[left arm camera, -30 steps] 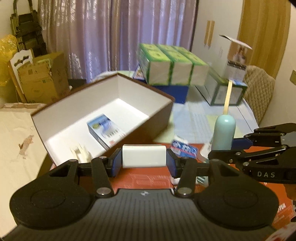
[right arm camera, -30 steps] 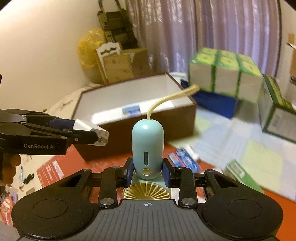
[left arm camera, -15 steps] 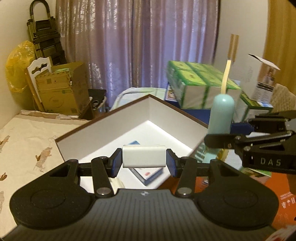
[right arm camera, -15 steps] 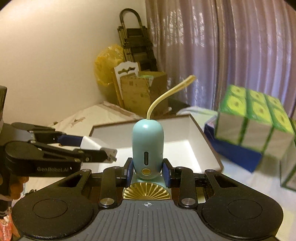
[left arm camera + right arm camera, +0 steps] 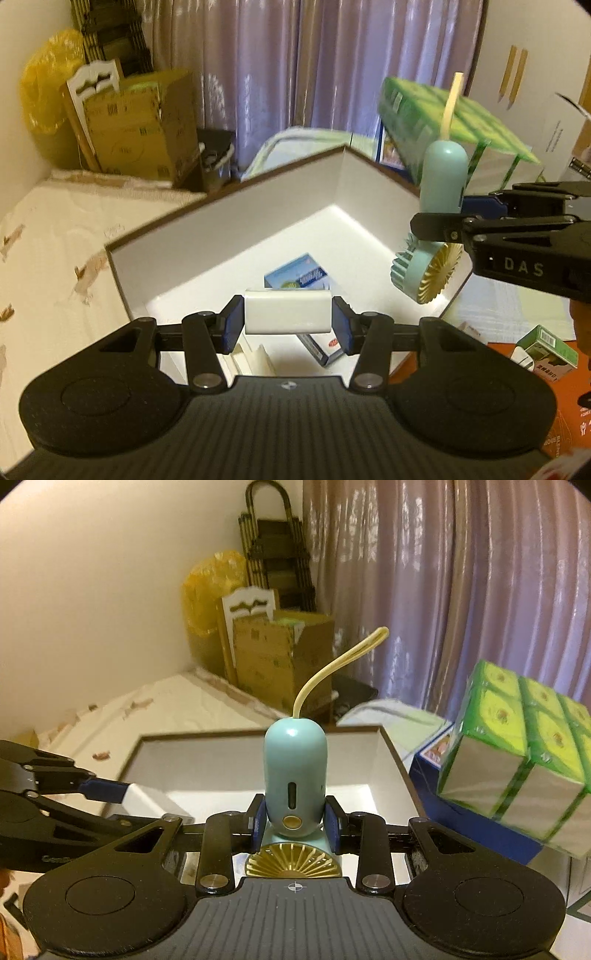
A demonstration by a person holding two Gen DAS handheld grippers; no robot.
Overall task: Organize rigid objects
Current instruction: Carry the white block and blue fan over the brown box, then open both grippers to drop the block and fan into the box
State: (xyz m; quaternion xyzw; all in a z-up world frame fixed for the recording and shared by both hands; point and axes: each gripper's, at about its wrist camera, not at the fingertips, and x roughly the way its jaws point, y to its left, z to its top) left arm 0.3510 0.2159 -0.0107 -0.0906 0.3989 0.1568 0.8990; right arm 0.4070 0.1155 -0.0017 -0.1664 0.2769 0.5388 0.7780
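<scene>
My left gripper (image 5: 288,323) is shut on a white rectangular block (image 5: 287,312) and holds it above the near part of a brown box with a white inside (image 5: 229,236). A blue and white carton (image 5: 299,277) and a small white item (image 5: 253,358) lie in the box. My right gripper (image 5: 294,825) is shut on a mint handheld fan (image 5: 294,771) with a gold grille and a cream strap, held over the box (image 5: 391,746). The fan (image 5: 441,177) and right gripper (image 5: 439,225) show at the right of the left wrist view. The left gripper (image 5: 147,801) shows at the left.
A stack of green tissue boxes (image 5: 524,760) sits on a blue box right of the brown box. A cardboard box (image 5: 140,122) and yellow bag (image 5: 44,92) stand at the back left. A small green carton (image 5: 546,350) lies on the orange surface (image 5: 565,424). A cream quilt (image 5: 48,236) lies left.
Both grippers have risen and moved forward over the brown box, still holding the white block and the fan. The box interior now lies directly below them.
</scene>
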